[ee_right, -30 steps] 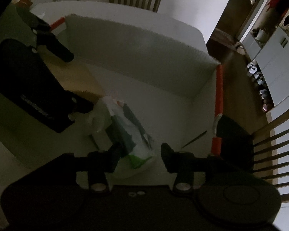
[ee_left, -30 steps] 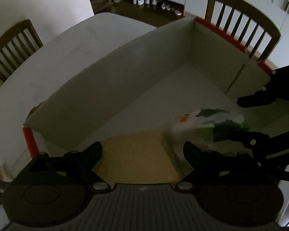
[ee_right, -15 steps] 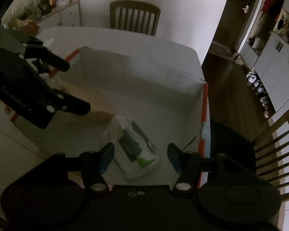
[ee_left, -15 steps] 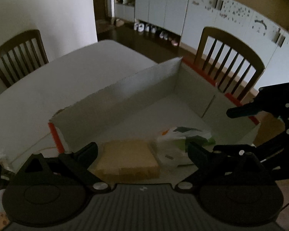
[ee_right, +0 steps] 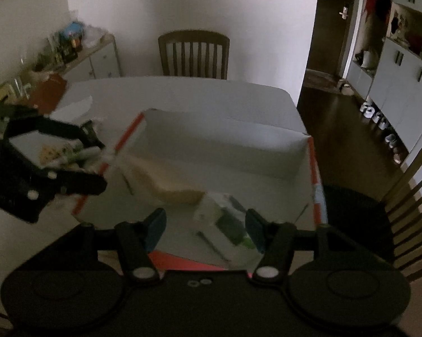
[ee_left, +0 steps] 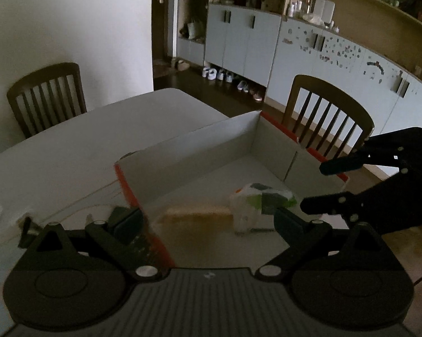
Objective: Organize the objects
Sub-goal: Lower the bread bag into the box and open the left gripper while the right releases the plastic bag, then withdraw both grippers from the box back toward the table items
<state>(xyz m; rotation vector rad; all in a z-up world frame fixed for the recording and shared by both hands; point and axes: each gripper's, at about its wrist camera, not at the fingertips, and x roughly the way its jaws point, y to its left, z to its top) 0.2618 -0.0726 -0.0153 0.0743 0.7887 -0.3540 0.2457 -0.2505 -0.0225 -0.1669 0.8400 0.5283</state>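
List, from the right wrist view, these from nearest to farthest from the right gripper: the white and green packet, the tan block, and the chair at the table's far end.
From the right gripper:
1. White and green packet, in the box just beyond the open jaws, toward the right finger.
2. Tan block, farther in the box, to the left.
3. Chair, across the table against the wall.

I see open floor in the far half of the box (ee_right: 233, 165), while the yellow block (ee_right: 168, 188) and white packet (ee_right: 225, 216) crowd its near end.
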